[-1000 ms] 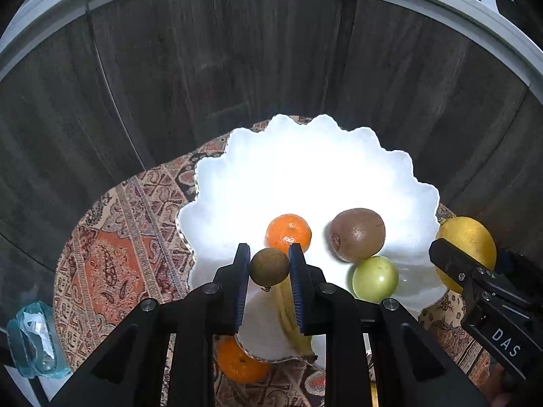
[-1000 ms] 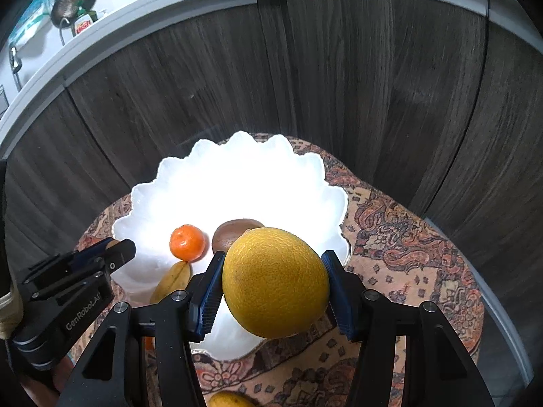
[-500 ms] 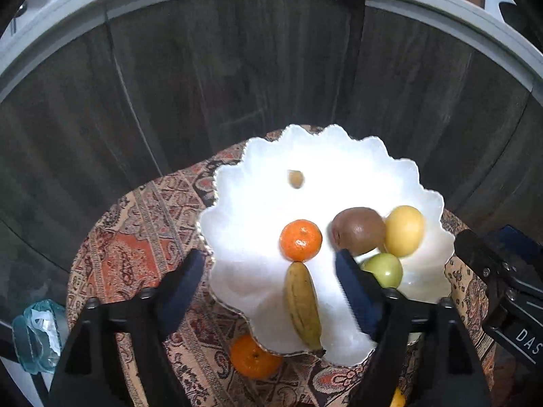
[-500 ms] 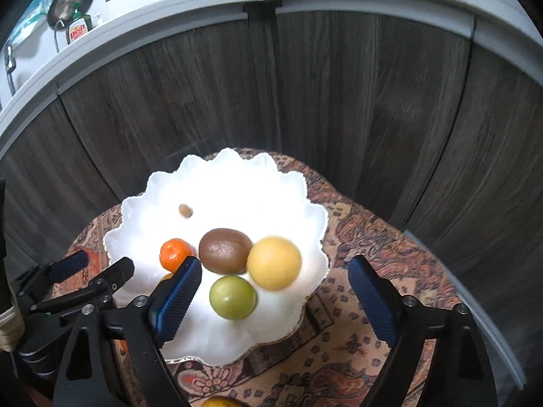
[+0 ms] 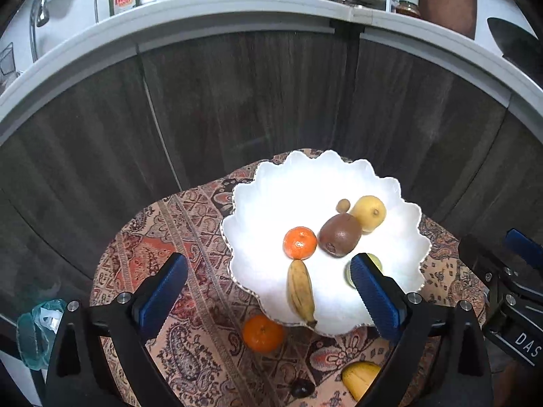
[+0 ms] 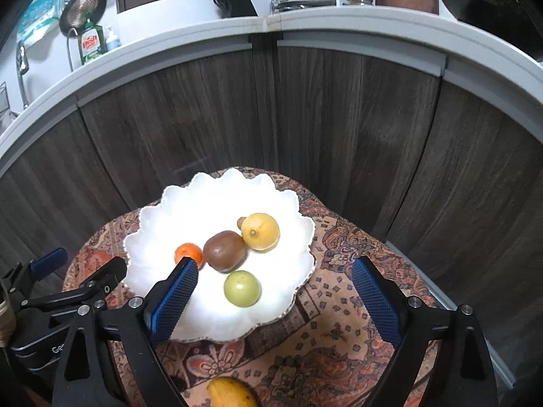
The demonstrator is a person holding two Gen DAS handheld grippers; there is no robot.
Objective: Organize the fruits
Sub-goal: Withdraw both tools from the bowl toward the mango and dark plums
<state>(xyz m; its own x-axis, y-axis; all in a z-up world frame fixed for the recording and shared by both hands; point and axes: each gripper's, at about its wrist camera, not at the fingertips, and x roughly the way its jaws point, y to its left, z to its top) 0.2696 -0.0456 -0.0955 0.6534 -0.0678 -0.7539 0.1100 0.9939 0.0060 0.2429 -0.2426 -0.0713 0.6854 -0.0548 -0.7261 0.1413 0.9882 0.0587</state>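
A white scalloped bowl [image 5: 305, 183] [image 6: 217, 200] sits on a patterned round table. Inside it lie an orange [image 5: 300, 242] [image 6: 189, 254], a brown kiwi [image 5: 340, 234] [image 6: 225, 250], a yellow lemon [image 5: 368, 212] [image 6: 260, 231], a green fruit [image 6: 242, 288], a banana [image 5: 300, 292] and a small brown fruit [image 5: 343, 205]. My left gripper [image 5: 269, 296] hovers above the bowl's near edge, its jaws still opening, nothing between them. My right gripper [image 6: 276, 300] hangs above the bowl's right side, jaws also opening and empty.
On the patterned cloth [image 5: 176, 237] outside the bowl lie a second orange [image 5: 263, 334], a yellow fruit [image 5: 360, 378] [image 6: 232, 392] and a small dark fruit [image 5: 302, 387]. Dark wooden cabinet doors [image 5: 237, 101] stand close behind the table. A teal plastic piece [image 5: 37, 329] lies at the left.
Both grippers let go of their fruit: the small brown fruit and the lemon now lie in the bowl. Both jaws spread wide, and both grippers rose and drew back from the bowl.
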